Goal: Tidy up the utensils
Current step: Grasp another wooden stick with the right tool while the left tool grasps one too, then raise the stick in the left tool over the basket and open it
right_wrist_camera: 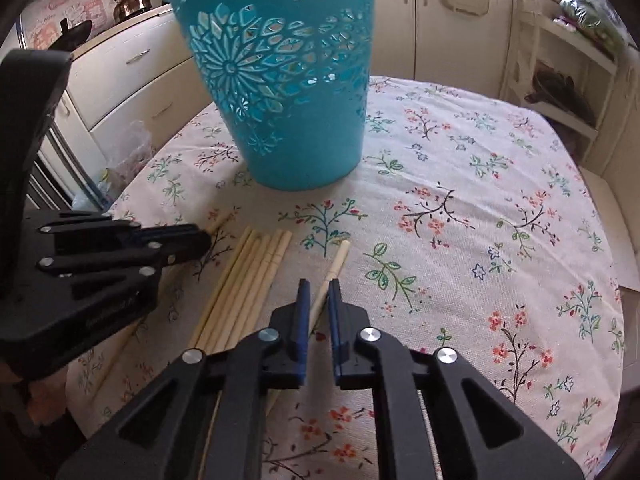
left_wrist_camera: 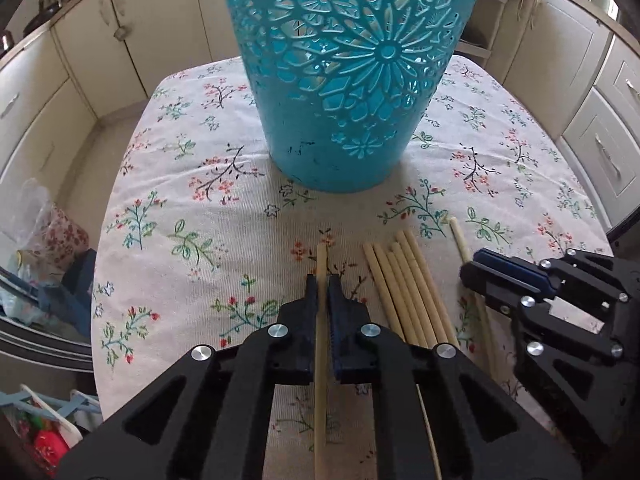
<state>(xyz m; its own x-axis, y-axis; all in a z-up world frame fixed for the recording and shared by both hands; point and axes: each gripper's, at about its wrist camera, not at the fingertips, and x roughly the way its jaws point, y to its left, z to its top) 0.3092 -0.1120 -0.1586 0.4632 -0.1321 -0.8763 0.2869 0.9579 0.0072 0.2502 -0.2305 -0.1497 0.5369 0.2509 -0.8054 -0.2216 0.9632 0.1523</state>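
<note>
A tall turquoise cut-out basket (left_wrist_camera: 344, 80) stands on the floral tablecloth (left_wrist_camera: 192, 208); it also shows in the right wrist view (right_wrist_camera: 288, 92). My left gripper (left_wrist_camera: 322, 280) is shut on one pale chopstick (left_wrist_camera: 321, 264) that runs back between the jaws. A bundle of several chopsticks (left_wrist_camera: 404, 280) lies just to its right, also seen in the right wrist view (right_wrist_camera: 248, 276). My right gripper (right_wrist_camera: 318, 284) hovers with jaws slightly apart around a single chopstick (right_wrist_camera: 334, 268) lying on the cloth, not clamping it. Each gripper shows in the other's view (left_wrist_camera: 492, 276) (right_wrist_camera: 192, 240).
Cream kitchen cabinets (left_wrist_camera: 132, 40) ring the table. A kettle (right_wrist_camera: 130, 0) sits on the counter at back left. Bags and clutter (left_wrist_camera: 44, 232) lie on the floor off the table's left edge. A shelf unit (right_wrist_camera: 560, 80) stands at right.
</note>
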